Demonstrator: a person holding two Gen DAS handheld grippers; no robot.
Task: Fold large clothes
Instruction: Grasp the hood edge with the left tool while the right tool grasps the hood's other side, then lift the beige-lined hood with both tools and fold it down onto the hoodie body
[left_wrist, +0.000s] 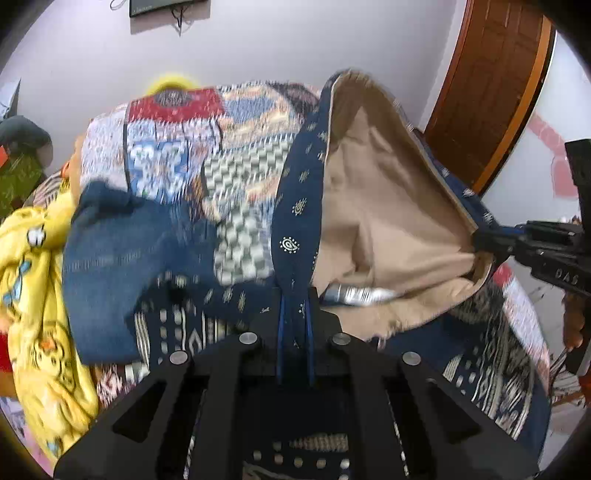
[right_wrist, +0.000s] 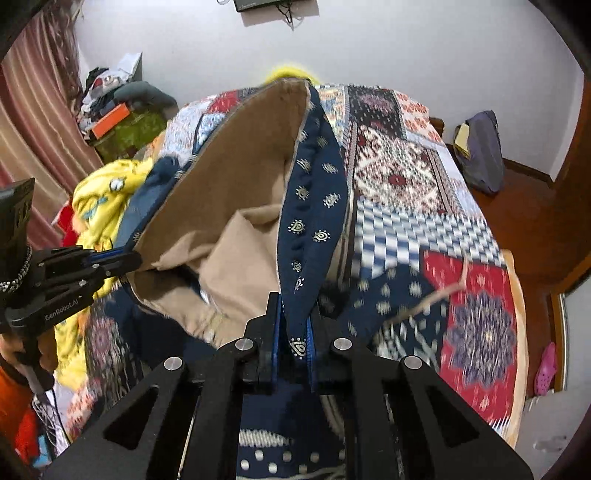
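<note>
A large navy garment with small gold motifs (left_wrist: 295, 206) and a beige lining (left_wrist: 384, 206) hangs stretched between both grippers above the bed. My left gripper (left_wrist: 295, 306) is shut on one navy edge of it. My right gripper (right_wrist: 293, 325) is shut on the other navy edge (right_wrist: 314, 206); the beige lining (right_wrist: 240, 177) faces that camera. Each gripper also shows in the other's view, the right one (left_wrist: 484, 243) and the left one (right_wrist: 129, 260), both pinching the cloth. The garment's lower part trails down on the bed.
The bed carries a patchwork quilt (right_wrist: 406, 177). A yellow printed cloth (left_wrist: 40, 288) and a folded blue denim piece (left_wrist: 122, 266) lie at the bed's left. A cluttered table (right_wrist: 118, 122) stands by the curtain. A wooden door (left_wrist: 495, 85) is on the right.
</note>
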